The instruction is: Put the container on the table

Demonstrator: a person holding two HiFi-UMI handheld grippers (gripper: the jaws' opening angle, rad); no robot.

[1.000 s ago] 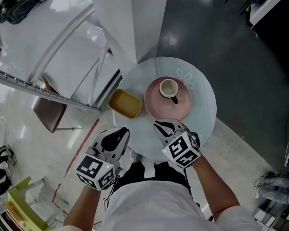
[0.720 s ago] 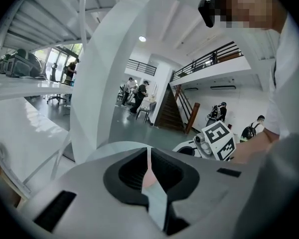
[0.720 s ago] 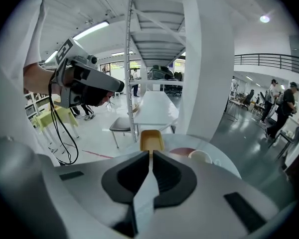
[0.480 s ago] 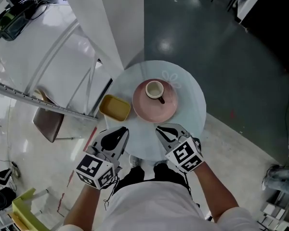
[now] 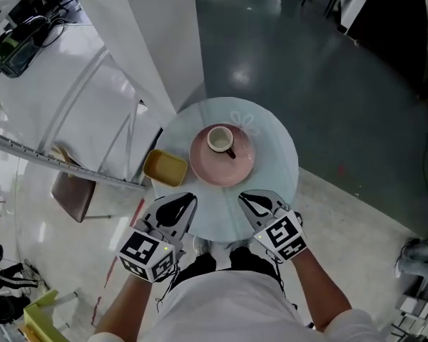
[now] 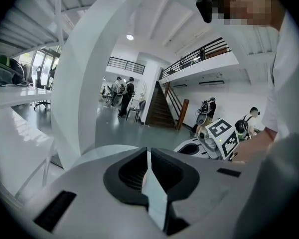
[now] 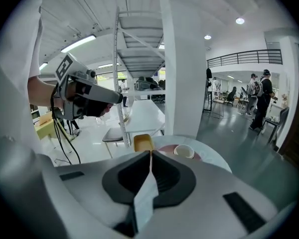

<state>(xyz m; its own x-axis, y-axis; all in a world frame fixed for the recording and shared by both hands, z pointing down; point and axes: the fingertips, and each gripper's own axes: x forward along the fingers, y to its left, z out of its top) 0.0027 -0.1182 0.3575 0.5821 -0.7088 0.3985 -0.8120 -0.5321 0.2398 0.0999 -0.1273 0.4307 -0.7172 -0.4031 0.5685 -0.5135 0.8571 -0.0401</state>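
A yellow container (image 5: 165, 167) sits at the left edge of a round glass table (image 5: 278, 173), next to a pink plate (image 5: 239, 164) that bears a white cup (image 5: 220, 140). Both grippers hover over the table's near edge. My left gripper (image 5: 177, 206) is just below the container, shut and empty. My right gripper (image 5: 257, 202) is just below the plate, also shut and empty. In the right gripper view the container (image 7: 142, 142), the plate (image 7: 165, 148) and the cup (image 7: 184, 152) lie beyond the shut right gripper (image 7: 150, 157), with the left gripper (image 7: 87, 97) raised at left.
A white pillar (image 5: 164, 41) rises behind the table. A white metal frame (image 5: 78, 98) and a brown chair (image 5: 73, 194) stand to the left. Dark floor (image 5: 328, 84) spreads to the right. Several people stand far off in the hall (image 6: 122, 91).
The head view has shifted, so the table sits a little higher and more to the left. Both grippers stay shut and stand slightly further back from the plate.
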